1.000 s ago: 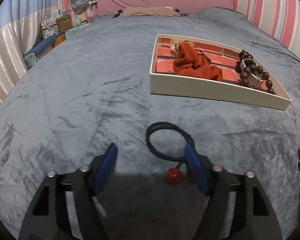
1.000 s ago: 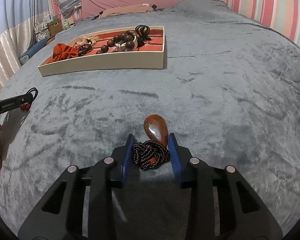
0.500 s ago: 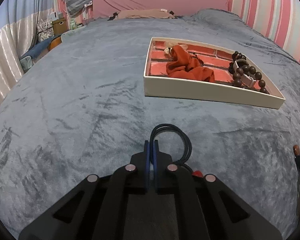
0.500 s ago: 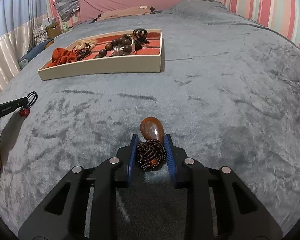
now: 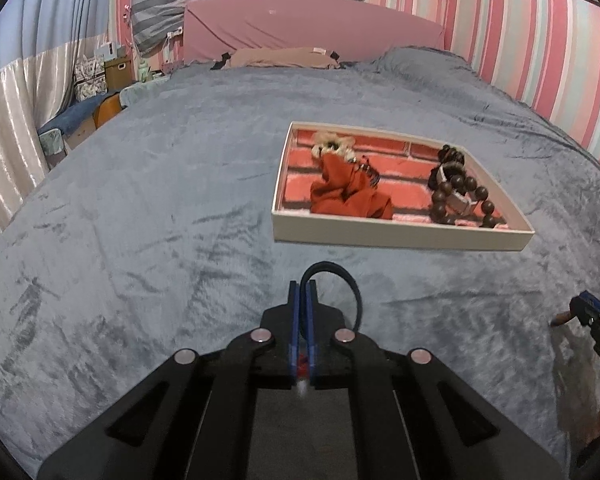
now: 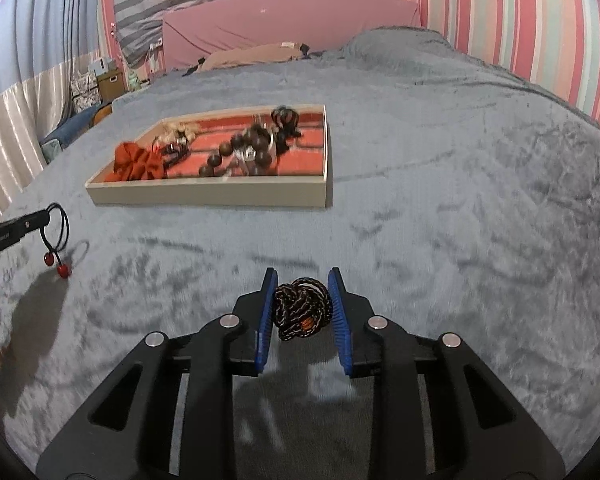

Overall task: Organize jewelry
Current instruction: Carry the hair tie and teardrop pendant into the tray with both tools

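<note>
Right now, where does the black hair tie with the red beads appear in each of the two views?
Left wrist view: the black hair tie loops out low at centre, pinched in the left claw.
Right wrist view: it hangs at the far left edge, red beads dangling above the blanket.
Shared landmark: the cream tray, beyond the tie in both.

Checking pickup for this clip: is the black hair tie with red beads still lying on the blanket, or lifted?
Lifted. The hair tie hangs from the shut left gripper, red beads dangling above its shadow on the blanket.
</note>
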Available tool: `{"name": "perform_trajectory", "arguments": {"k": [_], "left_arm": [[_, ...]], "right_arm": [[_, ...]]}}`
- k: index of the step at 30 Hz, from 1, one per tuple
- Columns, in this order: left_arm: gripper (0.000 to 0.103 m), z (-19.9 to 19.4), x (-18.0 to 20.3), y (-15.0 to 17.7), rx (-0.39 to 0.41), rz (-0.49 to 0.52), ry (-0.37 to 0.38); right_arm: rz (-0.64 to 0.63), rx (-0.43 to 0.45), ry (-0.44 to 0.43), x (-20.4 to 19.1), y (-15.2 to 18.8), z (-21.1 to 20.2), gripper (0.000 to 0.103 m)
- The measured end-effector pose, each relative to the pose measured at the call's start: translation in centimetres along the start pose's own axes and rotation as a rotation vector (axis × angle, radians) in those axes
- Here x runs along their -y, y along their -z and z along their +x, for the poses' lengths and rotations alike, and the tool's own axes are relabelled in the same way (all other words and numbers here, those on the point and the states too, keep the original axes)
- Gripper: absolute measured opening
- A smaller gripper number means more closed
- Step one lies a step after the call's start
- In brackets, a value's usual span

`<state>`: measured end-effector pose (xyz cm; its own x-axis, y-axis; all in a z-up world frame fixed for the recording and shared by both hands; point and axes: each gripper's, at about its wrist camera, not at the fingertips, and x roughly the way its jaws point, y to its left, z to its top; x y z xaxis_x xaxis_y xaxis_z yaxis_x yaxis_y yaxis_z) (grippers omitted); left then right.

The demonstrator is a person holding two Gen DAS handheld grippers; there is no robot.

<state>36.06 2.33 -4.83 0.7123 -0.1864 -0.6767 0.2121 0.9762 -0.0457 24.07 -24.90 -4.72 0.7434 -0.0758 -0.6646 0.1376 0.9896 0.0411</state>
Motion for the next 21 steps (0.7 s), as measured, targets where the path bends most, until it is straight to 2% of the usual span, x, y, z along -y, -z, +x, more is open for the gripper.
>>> {"name": "perform_trajectory", "arguments": {"k": [9,21], "left_arm": [[0.003,-0.8,1.3,-2.7,0.032,0.005,0.004],[0.003,-0.1,4.8,-8.2,0.092,0.049,0.022]], "right_arm": [[-0.016,0.065,-0.007,-0.9,-4.8,-0.4,0.027],[-0.024,0.088,-0.030,-2.3,-11.7,2.6,0.027]]}}
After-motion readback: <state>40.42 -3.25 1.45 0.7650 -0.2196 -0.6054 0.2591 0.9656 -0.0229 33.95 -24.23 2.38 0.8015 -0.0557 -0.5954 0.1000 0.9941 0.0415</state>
